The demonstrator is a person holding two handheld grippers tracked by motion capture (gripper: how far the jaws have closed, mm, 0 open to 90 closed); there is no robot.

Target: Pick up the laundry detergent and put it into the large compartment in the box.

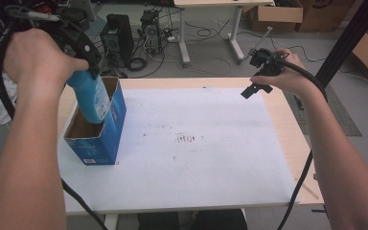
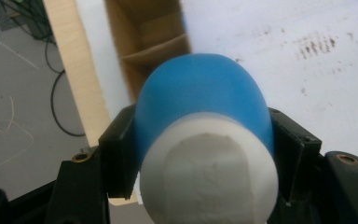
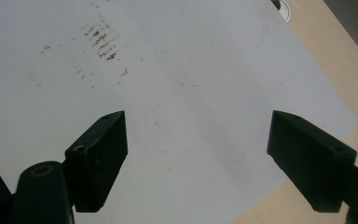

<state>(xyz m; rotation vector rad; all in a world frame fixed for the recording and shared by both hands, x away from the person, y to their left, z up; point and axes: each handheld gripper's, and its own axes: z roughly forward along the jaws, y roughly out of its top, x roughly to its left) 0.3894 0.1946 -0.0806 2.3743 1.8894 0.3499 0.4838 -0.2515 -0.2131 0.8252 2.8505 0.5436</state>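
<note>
A blue bottle [image 1: 90, 98] with a white cap [image 2: 209, 172] hangs tilted over the open top of a blue cardboard box [image 1: 106, 136] at the table's left side, its lower end inside the opening. My left gripper [image 1: 84, 52] is shut on the bottle near its top; in the left gripper view the black jaws press on both sides of the blue bottle [image 2: 200, 100]. The box's brown inside [image 2: 154, 42] lies below. My right gripper [image 1: 256, 88] hovers above the far right of the white sheet, and its fingers [image 3: 100, 149] stand wide apart with nothing between them.
A white sheet [image 1: 196, 143] covers most of the wooden table [image 1: 292, 129], with dark smudges [image 1: 187, 139] at its middle. Cables trail from both grippers. Beyond the table stand computer towers, another desk and cardboard boxes on the floor.
</note>
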